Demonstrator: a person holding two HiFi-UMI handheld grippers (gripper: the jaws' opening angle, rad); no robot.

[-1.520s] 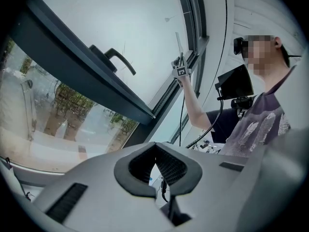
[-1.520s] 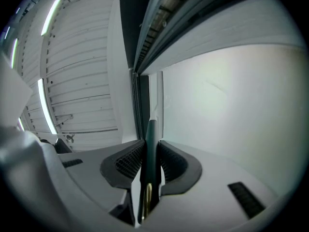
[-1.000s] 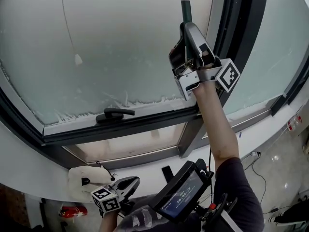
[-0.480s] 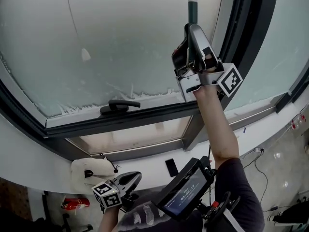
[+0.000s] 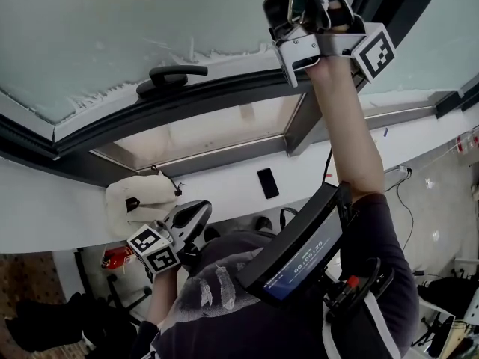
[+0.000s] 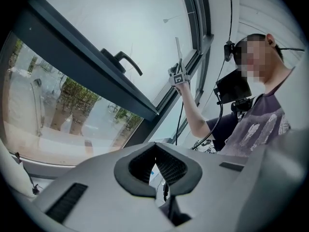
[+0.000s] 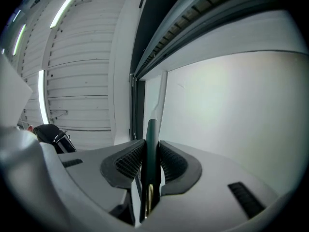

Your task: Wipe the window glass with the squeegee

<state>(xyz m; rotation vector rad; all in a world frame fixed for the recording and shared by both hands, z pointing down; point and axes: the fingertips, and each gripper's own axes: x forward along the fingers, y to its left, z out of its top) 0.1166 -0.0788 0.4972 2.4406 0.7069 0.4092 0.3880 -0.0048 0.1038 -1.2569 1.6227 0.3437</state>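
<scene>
We hold our right claw (image 7: pixel 151 158) clamped tight on the dark green squeegee pole (image 7: pixel 151 132), which rises from between its jaws along the frosted window glass (image 7: pixel 231 105), while our left claw (image 6: pixel 155 168) hangs low, closed on nothing, and the digits on the screen (image 5: pixel 299 253) are too blurred to read.

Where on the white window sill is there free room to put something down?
The sill is bare between the white cloth and the black phone, and again from the phone to the person's raised right forearm. The left end is crowded: the cloth lies there and the left gripper hangs close in front of it.
</scene>
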